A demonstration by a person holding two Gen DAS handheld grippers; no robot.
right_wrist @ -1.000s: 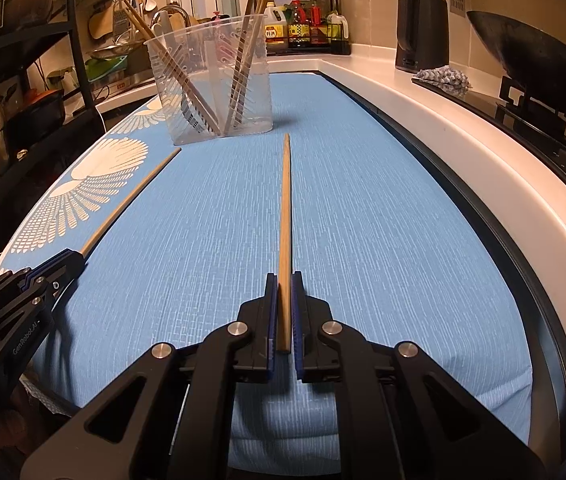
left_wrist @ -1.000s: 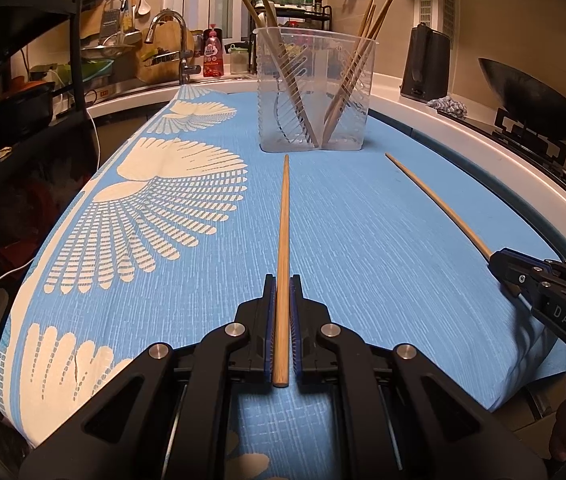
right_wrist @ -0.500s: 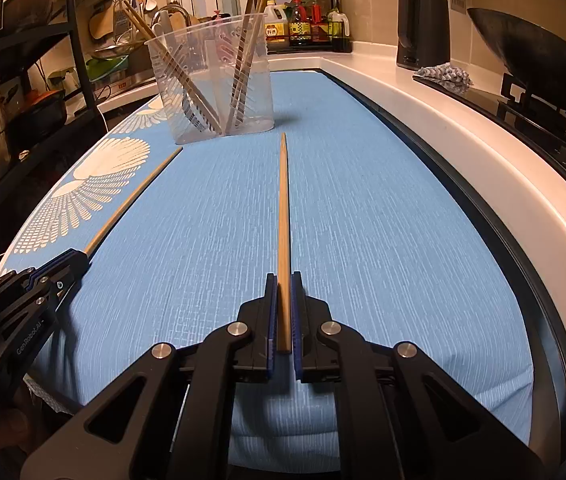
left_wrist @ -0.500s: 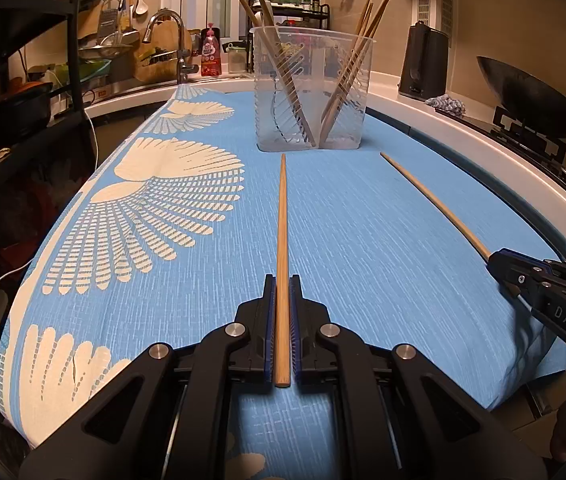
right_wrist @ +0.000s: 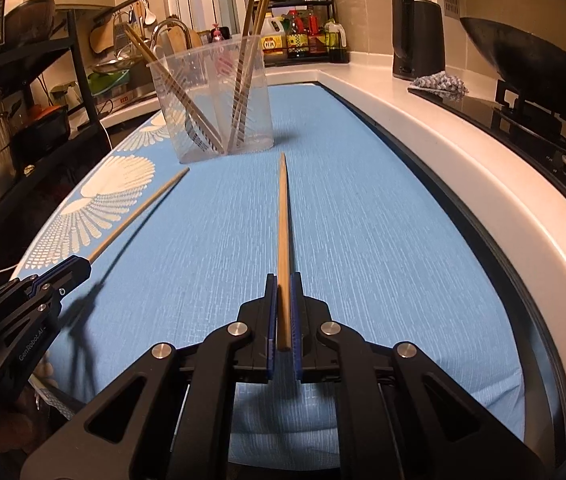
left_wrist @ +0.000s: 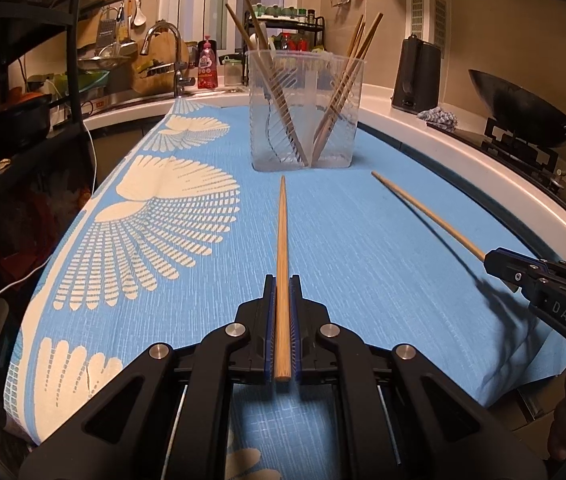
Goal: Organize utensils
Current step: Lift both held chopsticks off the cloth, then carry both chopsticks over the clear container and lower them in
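Note:
My left gripper (left_wrist: pixel 282 280) is shut on a wooden chopstick (left_wrist: pixel 282 248) that points forward at a clear plastic cup (left_wrist: pixel 303 112) holding several chopsticks. My right gripper (right_wrist: pixel 282 278) is shut on a second wooden chopstick (right_wrist: pixel 283 232), also pointing toward the cup (right_wrist: pixel 219 100). Both chopsticks are held just above the blue cloth (left_wrist: pixel 363 240), side by side. The right gripper (left_wrist: pixel 495 264) and its chopstick (left_wrist: pixel 423 210) show at the right of the left wrist view. The left gripper (right_wrist: pixel 71 270) and its chopstick (right_wrist: pixel 143 210) show at the left of the right wrist view.
A white counter edge (right_wrist: pixel 463 152) runs along the right of the cloth. A wok (right_wrist: pixel 523 64) sits on a stove, with a black kettle (right_wrist: pixel 417 40) and a grey rag (right_wrist: pixel 439 82) behind. A sink with tap (left_wrist: pixel 167 56) and black shelves (left_wrist: pixel 23 80) are at the left.
Both grippers have lifted a little and moved slightly closer to the cup, each keeping its chopstick. The chopstick tips now cast shadows on the cloth.

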